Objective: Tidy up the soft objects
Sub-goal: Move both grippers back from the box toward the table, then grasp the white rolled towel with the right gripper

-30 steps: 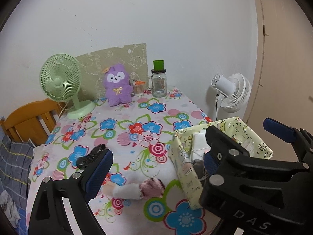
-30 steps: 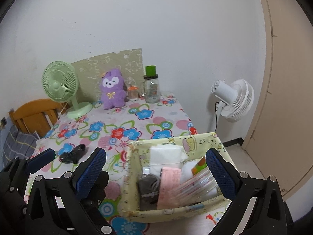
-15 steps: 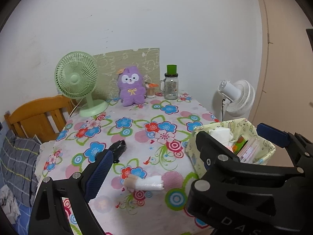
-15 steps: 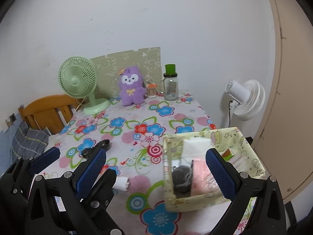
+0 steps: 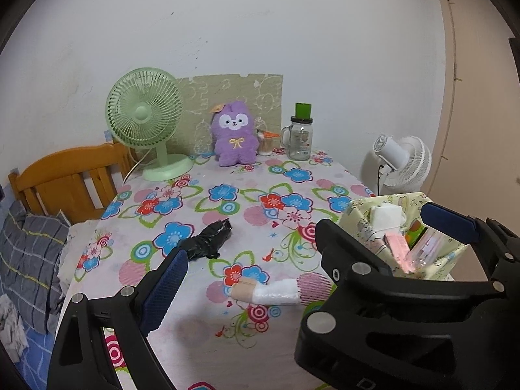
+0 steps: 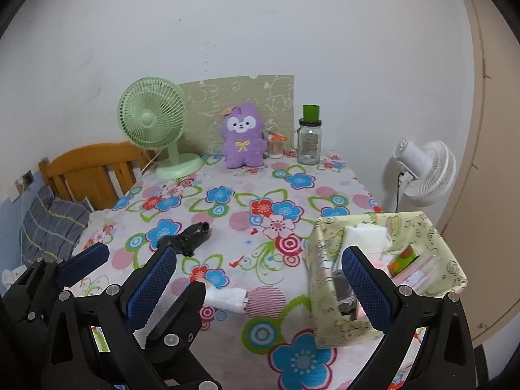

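A crumpled black soft item (image 5: 208,239) (image 6: 187,239) lies on the flowered tablecloth. Nearer to me lies a white roll with a beige end (image 5: 268,292) (image 6: 227,297). A yellow-green fabric basket (image 5: 357,216) (image 6: 321,279) stands at the right table edge with white, pink and grey items inside. A purple plush (image 5: 232,138) (image 6: 243,139) sits at the back. My left gripper (image 5: 260,260) is open, its right finger hidden behind the right gripper's body. My right gripper (image 6: 260,253) is open too. Both hover empty above the near table edge, overlapping each other.
At the back stand a green desk fan (image 5: 144,120), a glass jar with a green lid (image 5: 300,141) and a small toothpick holder (image 5: 265,143). A white fan (image 6: 422,169) stands beyond the right edge. A wooden headboard (image 5: 65,175) and plaid bedding (image 5: 26,260) are at the left.
Both grippers have drawn back and to the left, away from the basket, which now sits further right in both views. The black item and white roll have not moved.
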The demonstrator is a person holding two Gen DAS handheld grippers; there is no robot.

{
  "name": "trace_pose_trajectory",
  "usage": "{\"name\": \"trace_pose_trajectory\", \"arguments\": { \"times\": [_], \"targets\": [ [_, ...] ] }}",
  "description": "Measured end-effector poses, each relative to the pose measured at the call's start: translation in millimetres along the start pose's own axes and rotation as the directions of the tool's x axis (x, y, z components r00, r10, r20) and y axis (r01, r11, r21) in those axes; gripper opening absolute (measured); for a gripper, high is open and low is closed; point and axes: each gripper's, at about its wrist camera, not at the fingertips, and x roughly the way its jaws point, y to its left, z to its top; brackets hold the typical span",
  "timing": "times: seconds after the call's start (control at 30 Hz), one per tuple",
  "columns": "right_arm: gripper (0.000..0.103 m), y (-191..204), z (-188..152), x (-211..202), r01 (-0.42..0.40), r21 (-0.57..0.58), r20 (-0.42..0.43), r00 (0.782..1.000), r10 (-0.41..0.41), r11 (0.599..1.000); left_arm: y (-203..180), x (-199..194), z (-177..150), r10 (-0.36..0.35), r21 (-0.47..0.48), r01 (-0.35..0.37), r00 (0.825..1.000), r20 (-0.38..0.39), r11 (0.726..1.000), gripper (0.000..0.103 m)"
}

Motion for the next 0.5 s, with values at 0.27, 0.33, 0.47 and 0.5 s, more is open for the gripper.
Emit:
{"name": "trace_pose_trajectory", "arguments": {
  "times": [0.27,0.33,0.47,0.5],
  "targets": [
    [0.103,14,-9,22,-0.016,-0.013,-0.026,1.0,0.016,1.0,16,18,-11,0.036,-0.012,-0.036,0.999,-0.033,0.999,0.095],
    [0.103,18,-13,27,-0.021,-0.011,-0.031,0.999,0.021,1.0,20,23,-14,0.044,-0.015,-0.045,0.998,-0.035,0.999,0.095],
    [0.103,24,-19,41,-0.028,-0.007,-0.046,0.999,0.028,1.0,29,33,-22,0.04,-0.013,-0.04,0.998,-0.041,0.999,0.094],
    [0.103,26,-21,44,-0.031,-0.009,-0.052,0.998,0.03,0.999,31,36,-23,0.041,-0.015,-0.042,0.998,-0.049,0.999,0.094]
  ]
}}
